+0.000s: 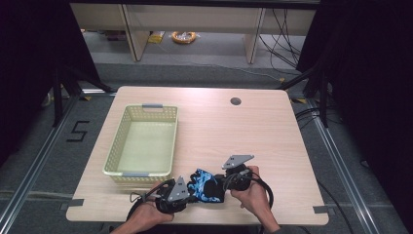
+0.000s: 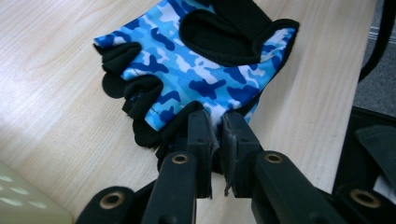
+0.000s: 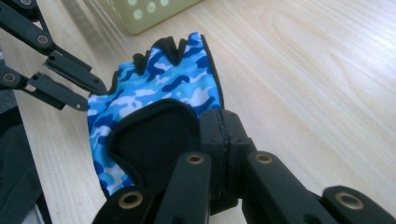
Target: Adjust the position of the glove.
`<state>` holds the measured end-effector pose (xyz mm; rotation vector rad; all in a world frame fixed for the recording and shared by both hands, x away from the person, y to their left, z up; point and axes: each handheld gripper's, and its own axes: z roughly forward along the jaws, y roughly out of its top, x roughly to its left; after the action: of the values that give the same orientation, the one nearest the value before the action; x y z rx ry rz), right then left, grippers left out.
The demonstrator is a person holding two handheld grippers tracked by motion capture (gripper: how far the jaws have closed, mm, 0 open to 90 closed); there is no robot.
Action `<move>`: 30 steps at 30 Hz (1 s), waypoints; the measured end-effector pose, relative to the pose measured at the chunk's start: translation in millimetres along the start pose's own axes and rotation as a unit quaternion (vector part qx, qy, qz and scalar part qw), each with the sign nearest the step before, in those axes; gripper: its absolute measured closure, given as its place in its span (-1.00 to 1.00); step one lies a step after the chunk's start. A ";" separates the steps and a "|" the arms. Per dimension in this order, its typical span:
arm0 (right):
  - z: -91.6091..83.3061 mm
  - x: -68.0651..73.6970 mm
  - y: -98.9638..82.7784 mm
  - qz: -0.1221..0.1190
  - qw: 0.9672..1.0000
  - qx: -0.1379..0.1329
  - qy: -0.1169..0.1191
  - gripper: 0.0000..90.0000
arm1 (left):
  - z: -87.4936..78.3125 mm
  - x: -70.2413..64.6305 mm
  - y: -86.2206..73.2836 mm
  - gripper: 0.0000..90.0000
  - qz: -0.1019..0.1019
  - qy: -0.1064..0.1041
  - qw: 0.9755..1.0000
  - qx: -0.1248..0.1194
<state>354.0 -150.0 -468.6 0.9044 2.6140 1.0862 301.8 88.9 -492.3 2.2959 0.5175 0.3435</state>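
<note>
On wooden table, left gripper and right gripper each apparently pinch the camouflage glove

Cloth glove (matt), wood-grain table

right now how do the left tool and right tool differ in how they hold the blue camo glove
The left tool pinches the blue camouflage fingerless fabric glove at an edge near its finger openings; the right tool pinches the edge near its black wrist opening. In the high view the left tool sits nearer the pale green perforated plastic basket, the right tool farther from it. Both are shut on glove fabric, low over the light wooden table.
</note>
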 end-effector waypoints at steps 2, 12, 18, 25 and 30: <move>-1.9 0.7 4.8 -0.005 1.000 0.010 0.005 1.00 | -3.5 -3.4 1.6 0.88 0.006 0.000 1.000 -0.006; 7.6 0.3 9.5 -0.023 0.999 0.025 0.015 1.00 | 3.0 -13.2 -1.8 0.91 0.006 -0.010 1.000 0.009; 18.6 -5.4 5.0 -0.019 0.998 0.048 0.018 0.97 | 10.4 -8.9 -10.2 0.88 -0.012 -0.023 0.999 0.024; 23.7 -7.8 0.3 0.009 0.999 0.051 0.011 0.71 | 9.8 -9.8 -10.6 0.65 -0.018 -0.029 0.999 0.026; 11.1 -10.4 0.2 0.027 0.999 0.026 0.009 0.38 | 3.4 -10.8 -11.1 0.37 -0.024 -0.024 0.999 0.014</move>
<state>366.6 -149.5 -477.2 0.9871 2.6581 1.0477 290.6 89.0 -503.6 2.3087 0.5551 0.2594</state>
